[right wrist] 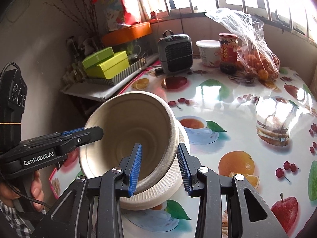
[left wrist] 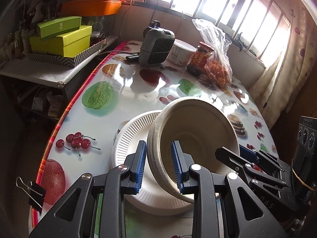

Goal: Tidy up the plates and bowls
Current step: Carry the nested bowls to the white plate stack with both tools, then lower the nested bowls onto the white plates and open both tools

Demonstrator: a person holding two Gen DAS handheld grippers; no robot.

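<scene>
A: Left wrist view puts the left gripper (left wrist: 158,168) clamped on the near rim of the nested paper bowls (left wrist: 196,130), tilted over the fluted paper plates (left wrist: 130,136) on the worktop (left wrist: 122,91).

B: The right gripper (right wrist: 159,168) pinches the opposite rim; both grip the bowls. Plates look already stacked; the bowls seem not yet set down, so the task is likely near its end.

barred window (left wrist: 227,6) bright, backlit | curtain (left wrist: 285,59) right | fruit-print table (left wrist: 122,85) | side shelf (left wrist: 39,71) left
</scene>
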